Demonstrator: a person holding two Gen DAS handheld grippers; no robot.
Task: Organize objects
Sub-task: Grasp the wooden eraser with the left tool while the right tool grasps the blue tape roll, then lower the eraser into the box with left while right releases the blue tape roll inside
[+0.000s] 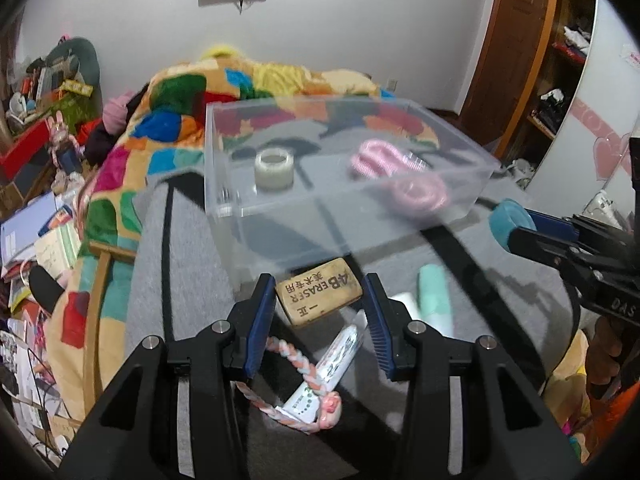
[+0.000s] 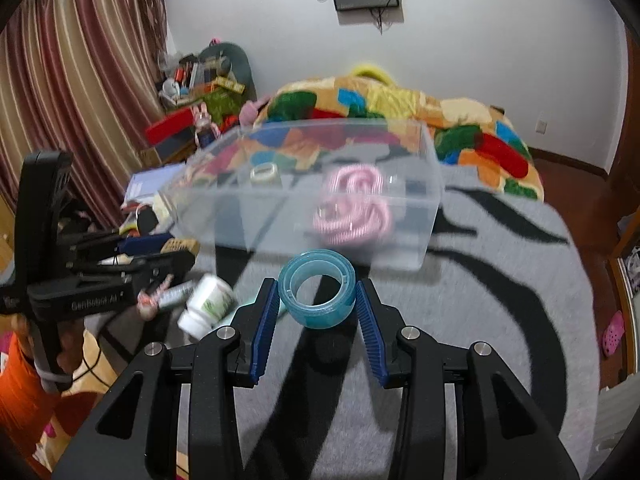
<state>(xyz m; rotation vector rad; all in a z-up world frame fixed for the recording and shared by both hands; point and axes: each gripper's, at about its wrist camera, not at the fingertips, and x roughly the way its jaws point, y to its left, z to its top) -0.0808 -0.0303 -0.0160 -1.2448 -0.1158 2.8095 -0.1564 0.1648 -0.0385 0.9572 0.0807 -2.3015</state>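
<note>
A clear plastic box [image 1: 460, 136] [image 2: 430, 200] stands on a grey striped blanket and holds a whitish tape roll [image 1: 275, 169] [image 2: 265, 173] and pink coiled hair ties [image 1: 400, 168] [image 2: 352, 204]. My left gripper [image 1: 320, 300] is shut on a tan eraser [image 1: 319, 291], held in front of the box. My right gripper [image 2: 317, 298] is shut on a blue tape roll [image 2: 317, 287], also seen in the left wrist view [image 1: 508, 222]. On the blanket lie a braided pink cord [image 1: 296, 372], a white tube [image 1: 328, 372] and a mint-green bottle [image 1: 434, 300].
A white jar [image 2: 208, 304] lies on the blanket left of my right gripper. A colourful patchwork quilt [image 1: 180, 120] lies behind the box. Books and clutter [image 1: 40, 240] lie on the floor at left. A wooden door [image 1: 508, 40] and shelves stand at the right.
</note>
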